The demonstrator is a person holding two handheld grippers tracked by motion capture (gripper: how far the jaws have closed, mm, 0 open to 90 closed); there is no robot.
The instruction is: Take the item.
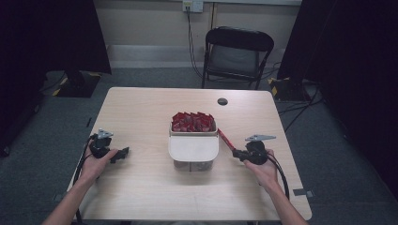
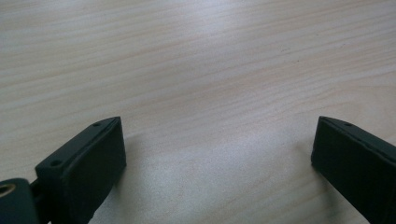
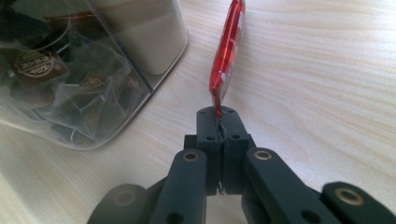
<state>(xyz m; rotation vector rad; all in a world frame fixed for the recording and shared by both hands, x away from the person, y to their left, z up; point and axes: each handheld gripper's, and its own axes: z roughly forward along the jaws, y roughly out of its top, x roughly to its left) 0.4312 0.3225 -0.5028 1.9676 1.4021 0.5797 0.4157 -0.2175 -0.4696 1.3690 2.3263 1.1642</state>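
Observation:
A clear two-compartment container point(image 1: 193, 145) stands mid-table; its far part holds several red packets point(image 1: 192, 121), its near part is under a cream lid point(image 1: 193, 146). My right gripper point(image 1: 238, 153) is shut on the end of a long red packet point(image 1: 226, 138), which slants up toward the container's right side. In the right gripper view the jaws pinch the red packet point(image 3: 227, 51) by its edge, beside the clear container point(image 3: 88, 70) with tea bags inside. My left gripper point(image 1: 123, 153) rests at the table's left, open, with bare wood between its fingers point(image 2: 88, 163).
The wooden table point(image 1: 141, 108) has a dark round cable hole point(image 1: 222, 101) at the back. A black folding chair point(image 1: 237, 54) stands behind the table. Cables trail from both grippers toward the front edge.

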